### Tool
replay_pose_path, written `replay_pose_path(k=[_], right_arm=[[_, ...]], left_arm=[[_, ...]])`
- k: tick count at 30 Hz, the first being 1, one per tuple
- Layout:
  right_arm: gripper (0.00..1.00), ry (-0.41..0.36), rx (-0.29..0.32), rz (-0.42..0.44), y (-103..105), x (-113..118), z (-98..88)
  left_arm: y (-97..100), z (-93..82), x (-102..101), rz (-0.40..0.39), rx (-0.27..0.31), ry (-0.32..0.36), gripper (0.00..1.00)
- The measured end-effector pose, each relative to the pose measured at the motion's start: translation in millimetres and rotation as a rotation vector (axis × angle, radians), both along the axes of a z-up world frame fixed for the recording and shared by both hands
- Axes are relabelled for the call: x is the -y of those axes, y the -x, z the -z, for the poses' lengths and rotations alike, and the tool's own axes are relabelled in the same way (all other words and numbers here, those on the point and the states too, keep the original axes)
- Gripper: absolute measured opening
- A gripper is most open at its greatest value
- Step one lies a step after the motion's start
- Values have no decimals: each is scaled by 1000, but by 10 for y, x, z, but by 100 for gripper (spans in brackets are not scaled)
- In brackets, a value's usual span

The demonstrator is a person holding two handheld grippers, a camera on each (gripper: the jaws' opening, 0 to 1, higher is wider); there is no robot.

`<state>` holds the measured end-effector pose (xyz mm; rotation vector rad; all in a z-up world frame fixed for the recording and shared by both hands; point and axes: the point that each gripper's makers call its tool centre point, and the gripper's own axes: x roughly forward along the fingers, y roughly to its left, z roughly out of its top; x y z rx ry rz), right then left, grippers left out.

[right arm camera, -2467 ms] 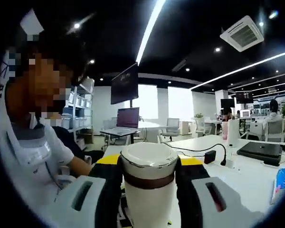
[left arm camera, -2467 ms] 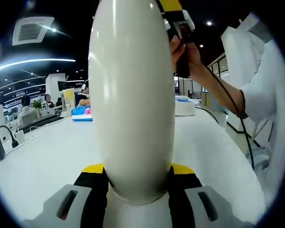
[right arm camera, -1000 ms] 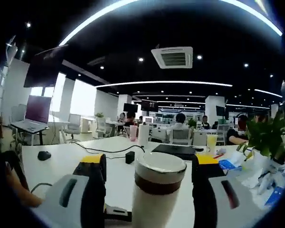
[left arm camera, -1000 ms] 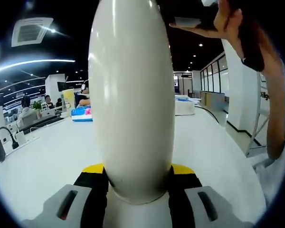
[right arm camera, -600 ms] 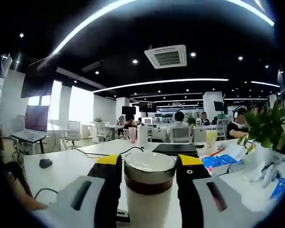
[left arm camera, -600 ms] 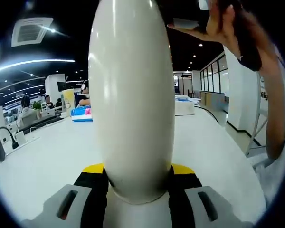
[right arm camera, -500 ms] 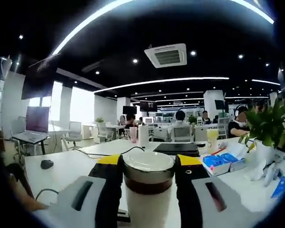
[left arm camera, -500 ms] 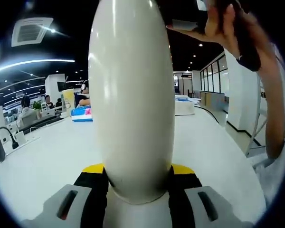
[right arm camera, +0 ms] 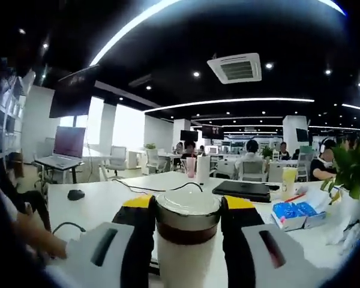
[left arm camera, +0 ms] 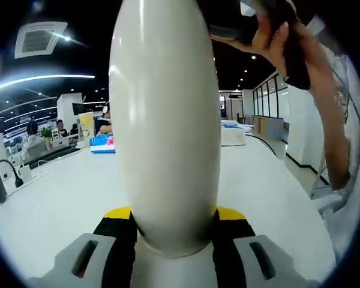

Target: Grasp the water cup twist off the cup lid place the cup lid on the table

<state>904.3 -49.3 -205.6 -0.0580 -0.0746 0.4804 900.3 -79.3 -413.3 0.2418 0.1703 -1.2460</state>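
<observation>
Here the left gripper [left arm camera: 173, 225] has its two black, yellow-tipped jaws pressed against the sides of the cup [left arm camera: 165, 120], a smooth cream-white body that stands upright between them and rises to the top of the left gripper view. Behind it a white table [left arm camera: 60, 201] runs back toward a blue packet [left arm camera: 102, 144] and seated people near the far edge. At the upper right of that view a person's hand [left arm camera: 288, 42] grips a dark handle above the cup, the forearm trailing down the right side.

In the right gripper view, the right gripper [right arm camera: 186, 210] is closed on the lid [right arm camera: 187, 219], its jaws touching both sides of a white cap with a dark brown band beneath a rounded rim. The lid is held up off the table [right arm camera: 102, 207]. Farther back on the table lie a mouse [right arm camera: 75, 194], a closed black laptop [right arm camera: 243, 189] and blue packets [right arm camera: 294, 215] near the right edge, beside green plant leaves [right arm camera: 351, 165].
</observation>
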Motion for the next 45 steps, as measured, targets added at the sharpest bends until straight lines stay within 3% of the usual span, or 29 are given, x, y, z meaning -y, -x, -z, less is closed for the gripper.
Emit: replay_pose_path(k=[14, 21, 28, 39, 45], right_arm=[[45, 8, -31, -286, 28, 0, 18], [45, 9, -70, -478, 93, -11, 42], [45, 64, -61, -540, 114, -42, 51], [45, 45, -85, -771, 150, -37, 58], [45, 72, -95, -796, 179, -52, 61]], left_arm=[[33, 1, 15, 1, -4, 1, 50], [47, 2, 19, 2, -2, 1, 50], [26, 12, 12, -2, -4, 2, 51], [21, 14, 11, -4, -4, 4, 50], [12, 15, 7, -2, -3, 4, 51]])
